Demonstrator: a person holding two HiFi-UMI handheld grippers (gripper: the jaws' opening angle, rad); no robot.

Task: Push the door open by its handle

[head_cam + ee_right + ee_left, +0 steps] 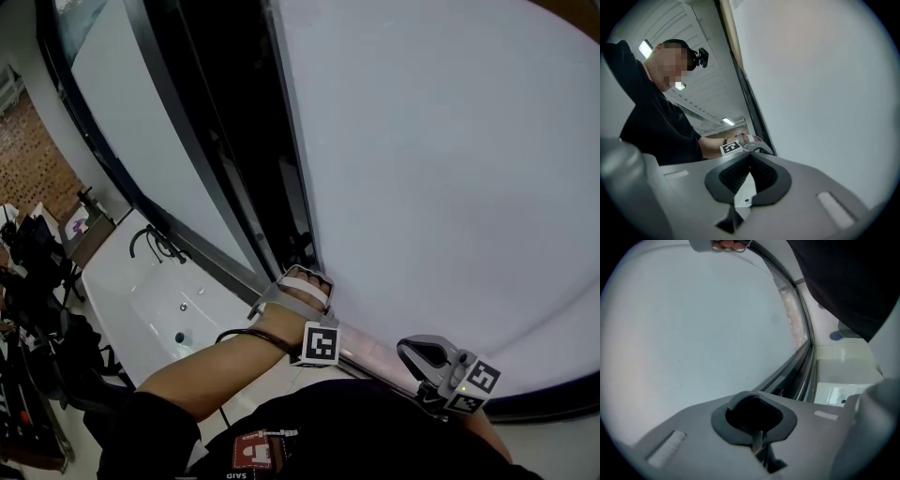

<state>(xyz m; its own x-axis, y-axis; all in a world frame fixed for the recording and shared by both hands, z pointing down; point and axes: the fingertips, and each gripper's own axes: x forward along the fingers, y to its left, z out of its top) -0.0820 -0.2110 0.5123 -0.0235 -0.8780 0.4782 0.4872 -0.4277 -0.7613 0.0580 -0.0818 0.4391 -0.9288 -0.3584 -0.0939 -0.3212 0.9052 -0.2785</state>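
Note:
A large white door panel [450,169] fills the right of the head view and most of both gripper views [693,324] [825,93]. My left gripper [302,277] is at the panel's left edge, beside the dark frame [234,159], its jaws shut [746,397] with nothing seen between them. A small dark fitting [300,246] sits on the frame just above it; I cannot make out a handle. My right gripper [408,350] hovers lower right, close to the panel, shut and empty [750,155]. The right gripper view also shows the left gripper's marker cube [731,147].
A white sink [141,309] with a black tap [150,242] lies below left of the door. Dark bags and gear [33,272] stand at the far left by a brick wall [33,164]. The person's dark torso [651,126] is close behind both grippers.

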